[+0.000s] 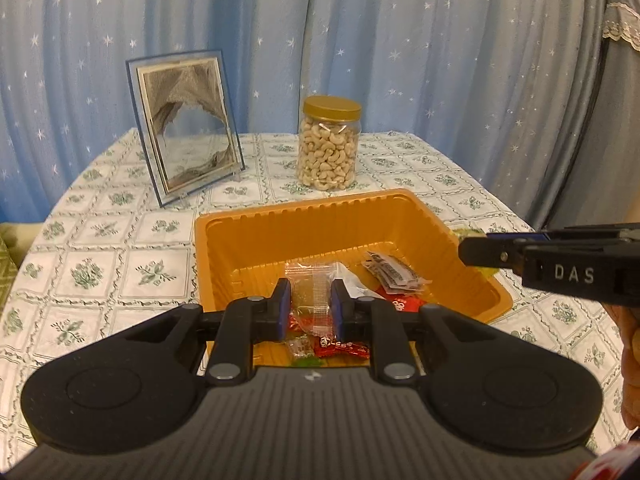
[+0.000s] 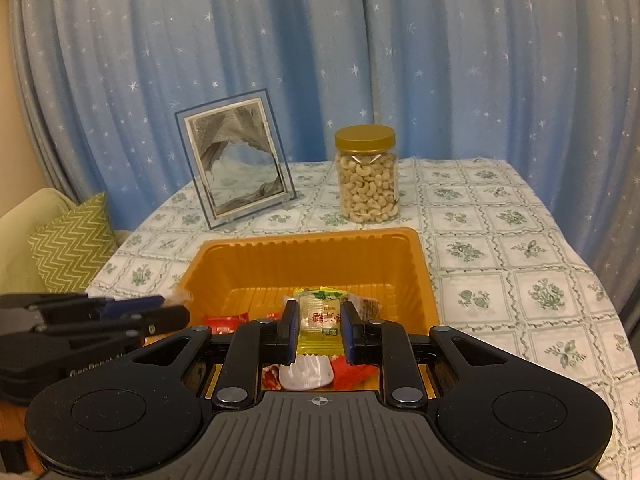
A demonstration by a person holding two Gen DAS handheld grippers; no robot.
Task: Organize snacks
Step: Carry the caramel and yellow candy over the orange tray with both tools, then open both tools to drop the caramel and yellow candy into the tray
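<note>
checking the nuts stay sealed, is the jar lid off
No, the gold lid sits on the cashew jar behind the tray.

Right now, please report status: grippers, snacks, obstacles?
Left gripper shut on clear packet. Right gripper shut on yellow packet. Both over orange tray. Nothing blocking.

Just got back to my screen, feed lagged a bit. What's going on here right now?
A person is sorting wrapped snacks with two handheld grippers over the orange plastic tray. The left gripper is shut on a clear-wrapped snack packet; the right gripper is shut on a yellow-green snack packet. Red and white packets already lie in the tray. The gold-lidded jar of cashews stands untouched behind it.
</note>
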